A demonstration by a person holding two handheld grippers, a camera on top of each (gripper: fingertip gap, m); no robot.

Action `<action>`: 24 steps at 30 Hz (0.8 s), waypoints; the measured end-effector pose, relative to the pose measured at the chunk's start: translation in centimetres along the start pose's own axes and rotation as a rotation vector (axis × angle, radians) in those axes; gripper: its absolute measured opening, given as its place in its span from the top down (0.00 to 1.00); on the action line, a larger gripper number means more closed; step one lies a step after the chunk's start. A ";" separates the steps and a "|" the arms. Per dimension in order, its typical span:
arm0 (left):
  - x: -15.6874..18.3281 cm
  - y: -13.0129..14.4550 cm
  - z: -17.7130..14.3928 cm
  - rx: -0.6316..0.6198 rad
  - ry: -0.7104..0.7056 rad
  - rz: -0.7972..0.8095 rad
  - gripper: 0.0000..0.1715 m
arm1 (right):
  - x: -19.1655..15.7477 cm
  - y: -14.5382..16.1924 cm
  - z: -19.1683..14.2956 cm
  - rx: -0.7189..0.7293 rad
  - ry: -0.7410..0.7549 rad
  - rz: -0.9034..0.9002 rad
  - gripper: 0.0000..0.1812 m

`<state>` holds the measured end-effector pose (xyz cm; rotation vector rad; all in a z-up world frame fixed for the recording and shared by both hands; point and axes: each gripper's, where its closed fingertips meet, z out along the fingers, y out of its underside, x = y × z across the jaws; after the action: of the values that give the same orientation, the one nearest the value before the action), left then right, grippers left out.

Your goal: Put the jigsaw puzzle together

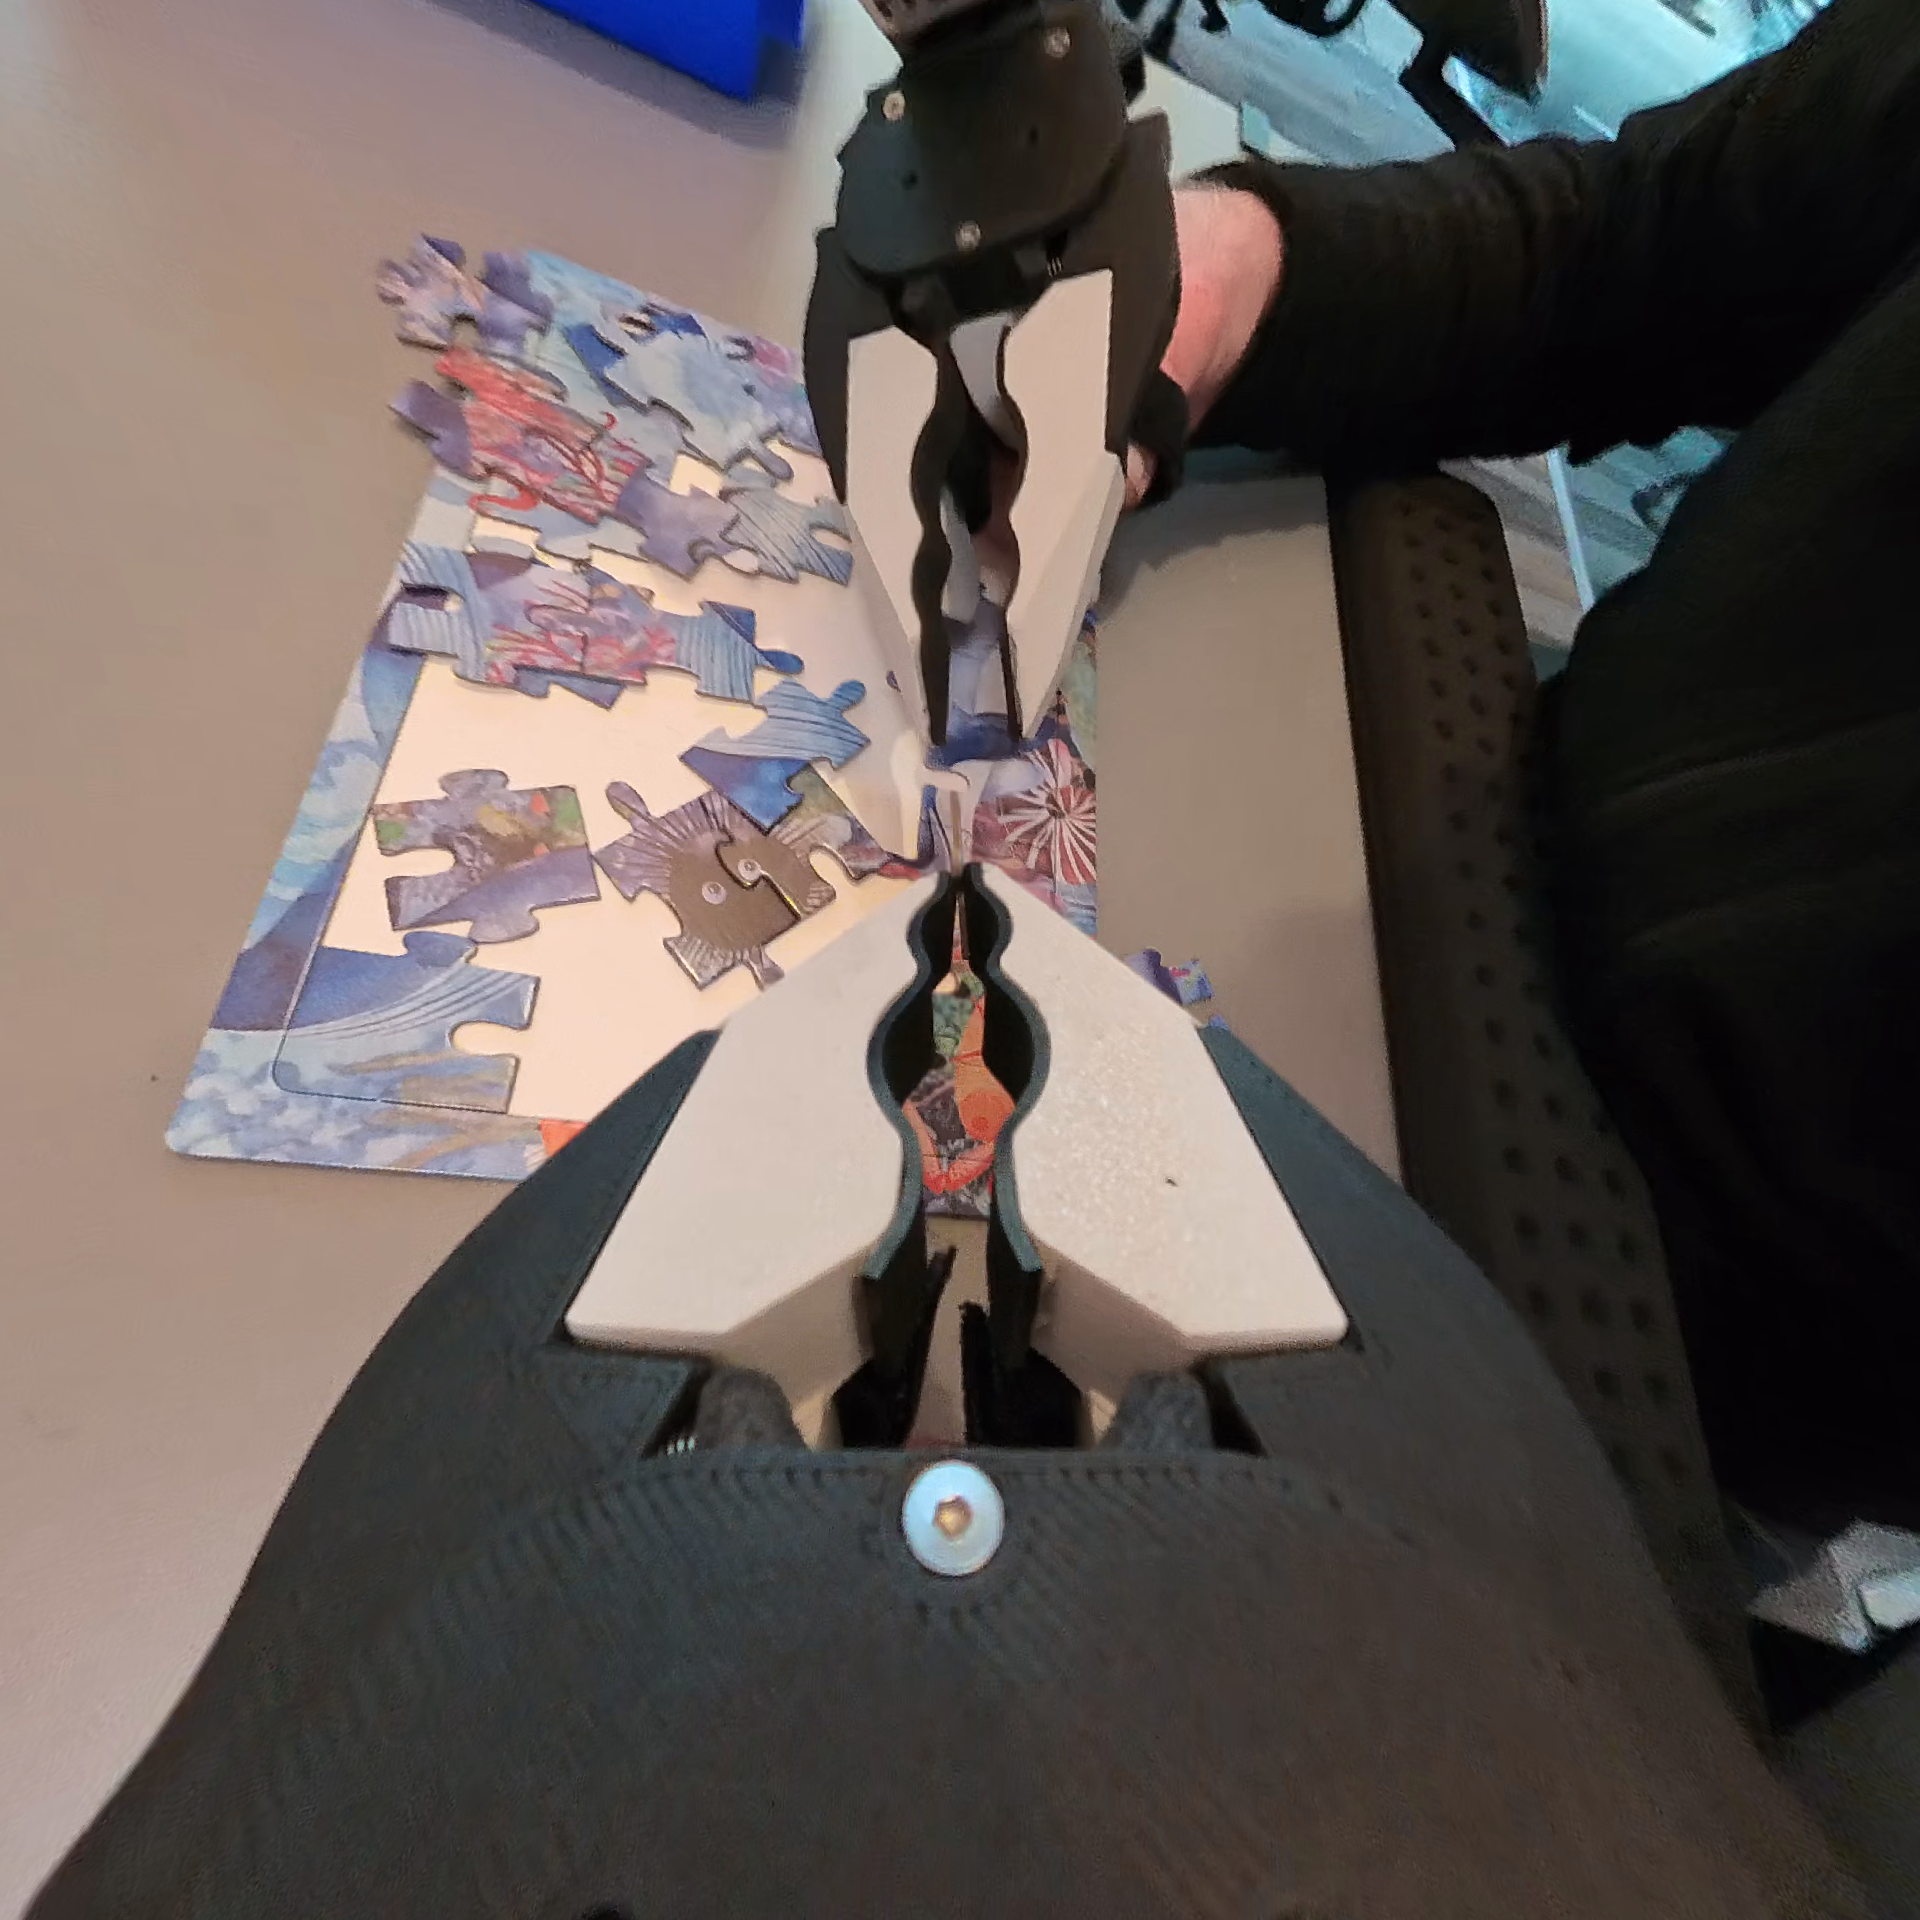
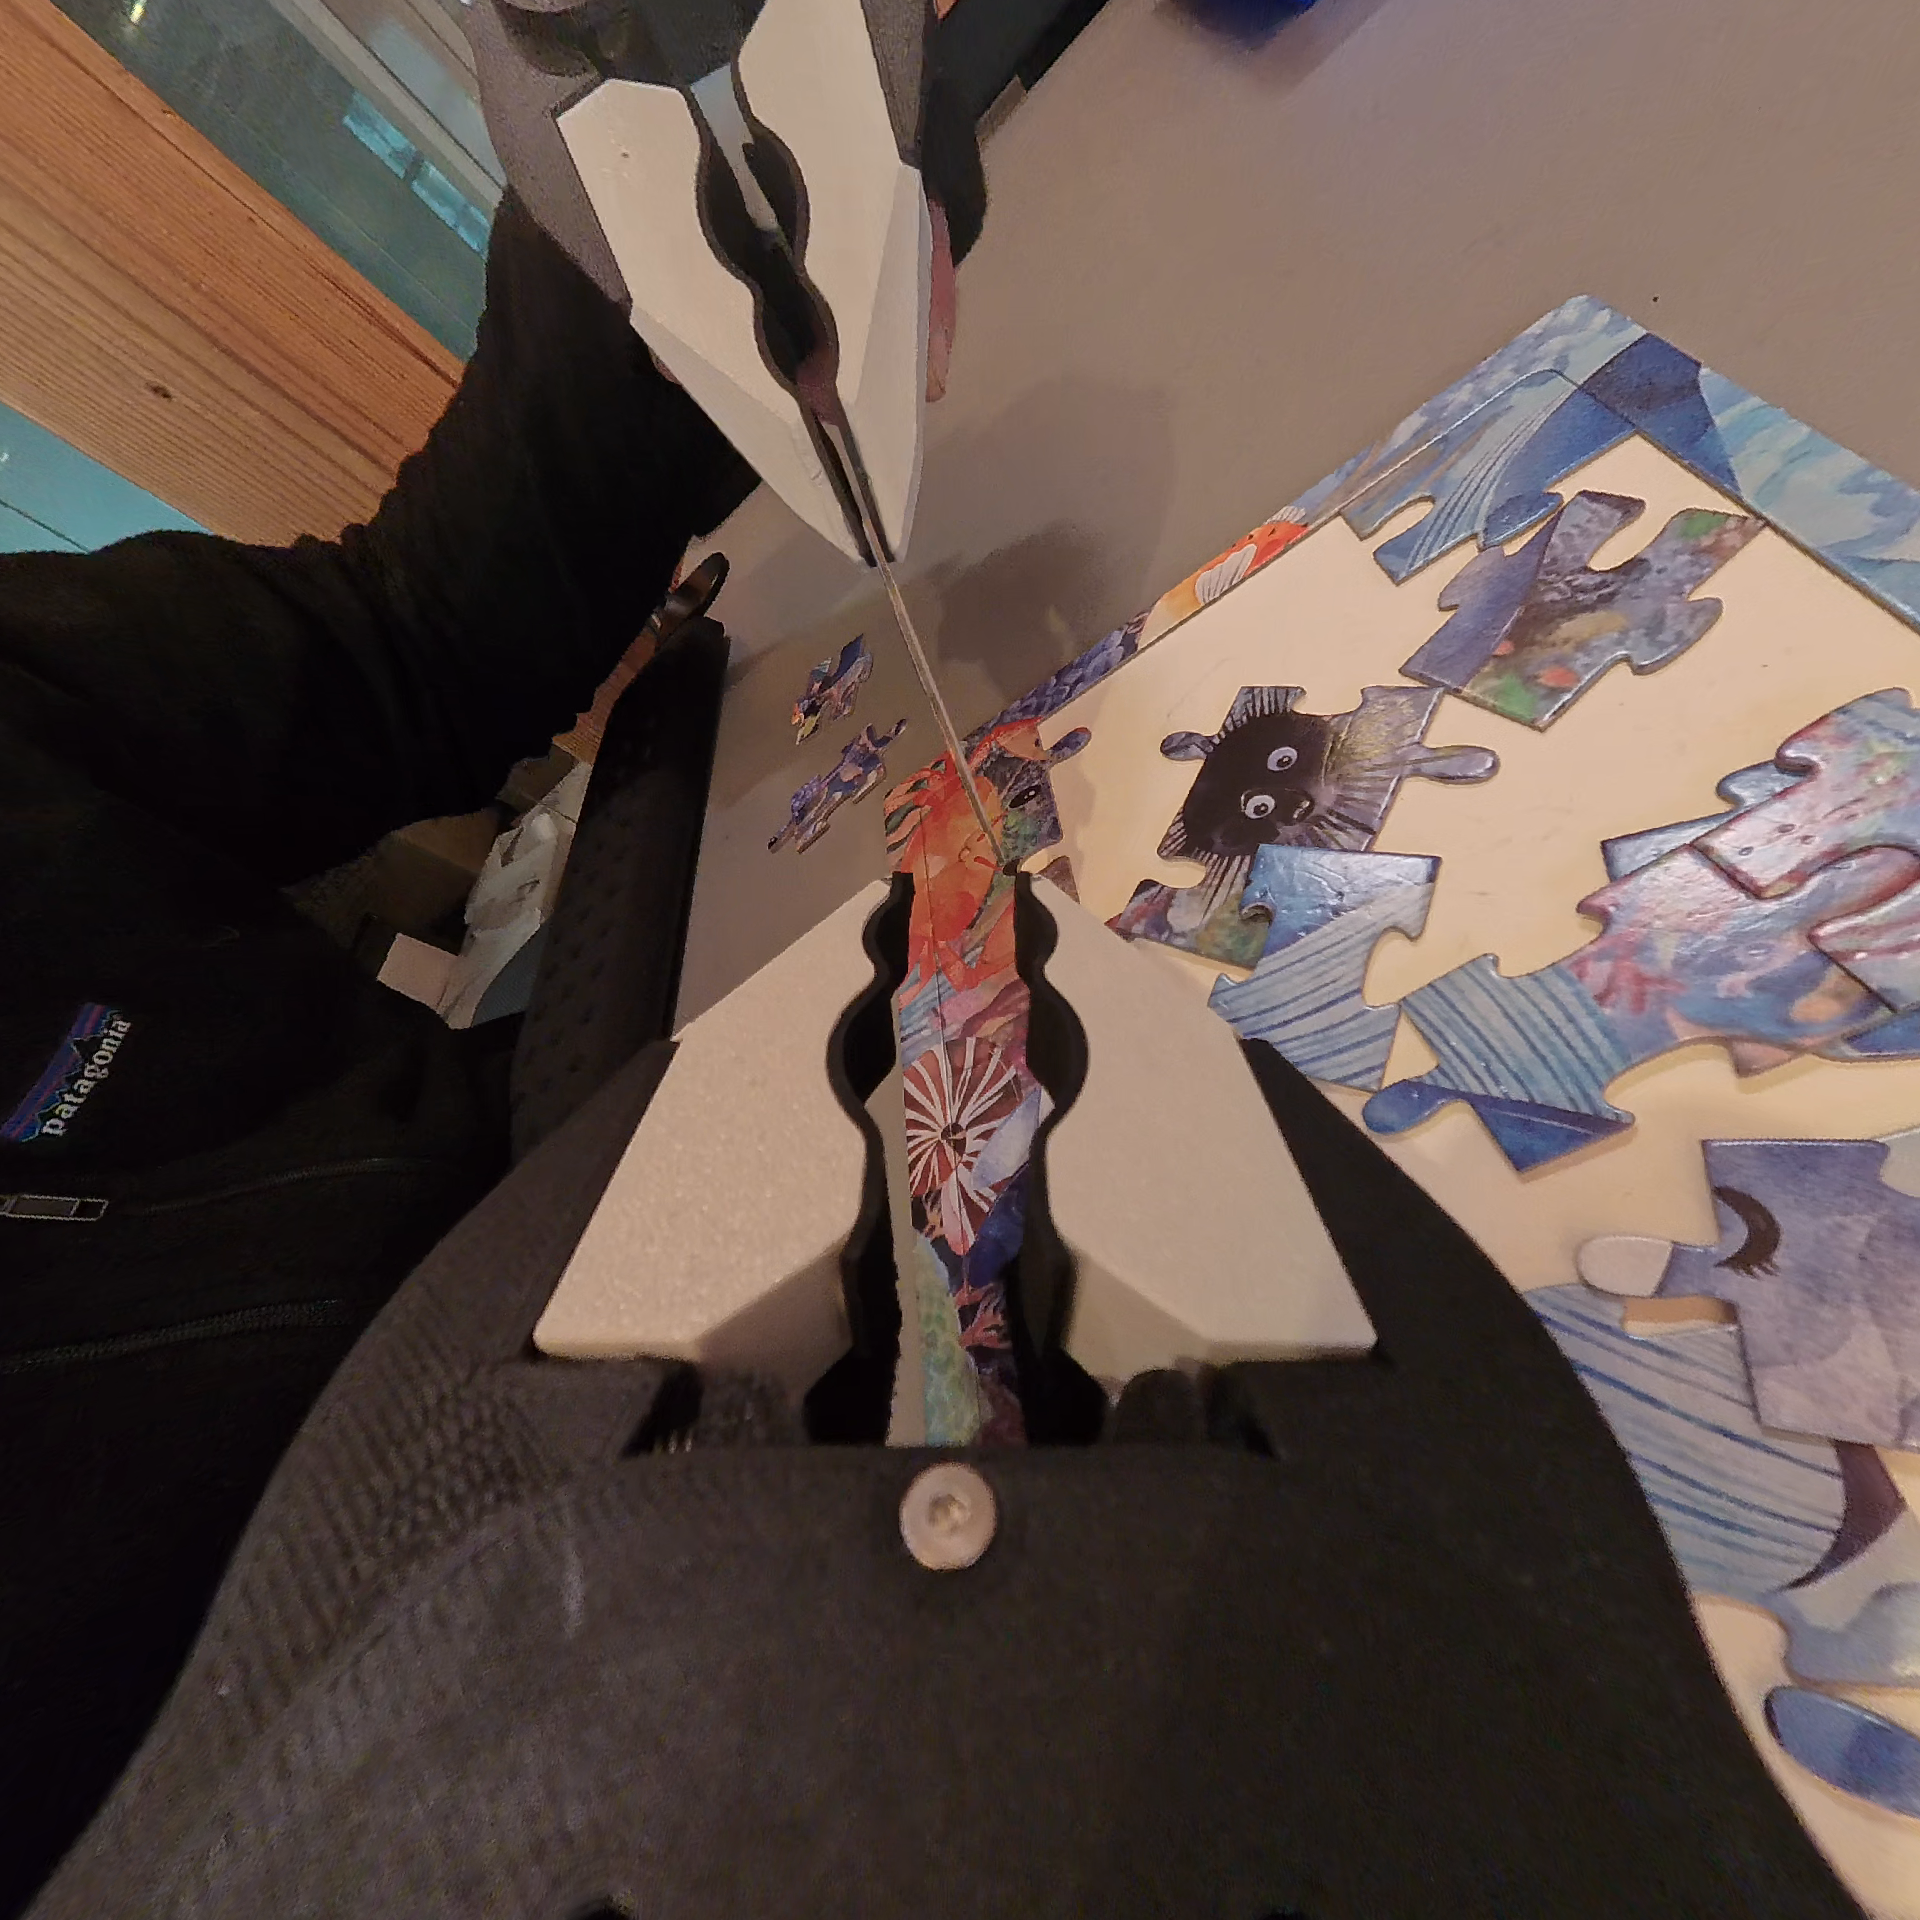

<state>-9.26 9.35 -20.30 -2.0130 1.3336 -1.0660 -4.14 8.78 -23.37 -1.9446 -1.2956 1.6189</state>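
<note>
The puzzle tray [image 1: 312,790] has a blue border and a cream floor, and also shows in the right wrist view [image 2: 1766,468]. Several loose blue pieces lie in it, among them a black pufferfish piece [image 1: 727,894] [image 2: 1278,790]. A joined strip of orange and red coral pieces [image 2: 956,914] runs along the tray's near edge. My left gripper [image 1: 958,883] [image 2: 878,551] is shut on a puzzle piece [image 2: 935,707] seen edge-on as a thin line [image 1: 954,831]. My right gripper [image 2: 961,881] [image 1: 977,727] faces it tip to tip, jaws a narrow gap apart, with the piece's far end at its tips.
Two small loose pieces [image 2: 836,727] lie on the grey table [image 1: 156,520] outside the tray. A black perforated chair arm [image 1: 1455,831] [image 2: 613,883] runs along the table edge. A person's black sleeves are behind both grippers. A blue box [image 1: 707,31] stands at the back. The tips of one gripper are about 7 cm away from the tips of the other.
</note>
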 end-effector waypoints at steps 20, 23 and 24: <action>-3.4 2.5 2.4 -0.348 0.196 -0.073 0.99 | 0.1 0.1 0.0 0.001 -0.015 0.010 0.93; -4.1 2.8 2.5 -0.373 0.188 -0.071 0.99 | 0.1 0.2 0.0 0.000 -0.017 0.012 0.93; -4.2 2.8 2.5 -0.380 0.189 -0.068 0.99 | 0.1 0.2 0.0 0.001 -0.018 0.012 0.93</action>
<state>-9.59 12.05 -25.26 -2.2865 1.6821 -1.1237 -4.06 8.76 -23.52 -1.9456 -1.2924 1.6459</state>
